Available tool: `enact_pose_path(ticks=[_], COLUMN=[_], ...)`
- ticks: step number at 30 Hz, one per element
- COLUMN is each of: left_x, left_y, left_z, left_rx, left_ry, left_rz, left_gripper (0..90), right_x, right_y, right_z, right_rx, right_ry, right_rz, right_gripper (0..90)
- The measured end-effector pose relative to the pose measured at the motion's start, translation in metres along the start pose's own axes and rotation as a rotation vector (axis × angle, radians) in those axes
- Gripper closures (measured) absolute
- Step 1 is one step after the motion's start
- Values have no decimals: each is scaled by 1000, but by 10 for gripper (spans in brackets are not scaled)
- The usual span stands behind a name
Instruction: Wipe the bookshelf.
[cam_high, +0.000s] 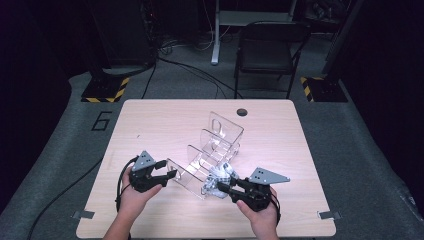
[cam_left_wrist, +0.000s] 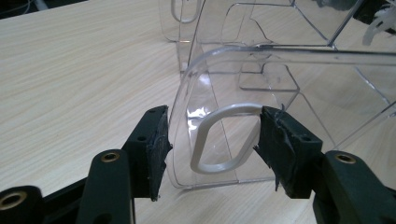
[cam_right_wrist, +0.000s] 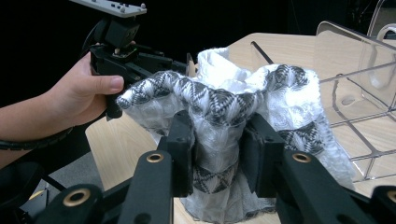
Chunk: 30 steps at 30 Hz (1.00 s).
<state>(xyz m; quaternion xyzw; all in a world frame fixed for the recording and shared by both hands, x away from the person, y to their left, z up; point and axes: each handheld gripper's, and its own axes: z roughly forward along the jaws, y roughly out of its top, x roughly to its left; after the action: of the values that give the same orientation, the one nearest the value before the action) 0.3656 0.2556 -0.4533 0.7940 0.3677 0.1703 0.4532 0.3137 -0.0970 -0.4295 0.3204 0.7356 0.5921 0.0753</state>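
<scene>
Between right fingers (cam_right_wrist: 215, 156), clenched cloth (cam_right_wrist: 224, 105); left fingers (cam_left_wrist: 212, 149) released astride organizer wall (cam_left_wrist: 196, 107).

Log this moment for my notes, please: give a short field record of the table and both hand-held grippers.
surface: wooden table
organizer: clear acrylic organizer, stepped dividers, mid-table
left hand-held gripper: jaws open, either side of the organizer's end wall
right hand-held gripper: shut on a bunched grey-and-white cloth
cloth position: beside the organizer's near end
</scene>
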Motion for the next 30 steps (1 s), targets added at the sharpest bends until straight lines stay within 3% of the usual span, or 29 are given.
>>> enact_pose_path(ticks=[3,7,12,16,23,30], left_x=[3,7,7,6,-8,-20], left_y=[-7,-12,-9,-9,-11,-13], left_z=[3,13,27,27,25,24], left_rx=[12,20,13,20,30,33], left_ry=[16,6,-11,-16,-36,-89], left_rz=[-1,-23,-29,-33,15,24], left_gripper=[455,449,452,502,543,617], right_x=[-1,-1,-3,-3,-5,-13], right_y=[-1,-2,-3,-2,-2,-2], right_z=[1,2,2,1,-1,-6], right_rx=[2,3,0,-1,-9,-24], right_ry=[4,6,5,3,-17,-49], right_rz=[16,19,15,16,22,45], right_gripper=[664,663,662,662,659,660])
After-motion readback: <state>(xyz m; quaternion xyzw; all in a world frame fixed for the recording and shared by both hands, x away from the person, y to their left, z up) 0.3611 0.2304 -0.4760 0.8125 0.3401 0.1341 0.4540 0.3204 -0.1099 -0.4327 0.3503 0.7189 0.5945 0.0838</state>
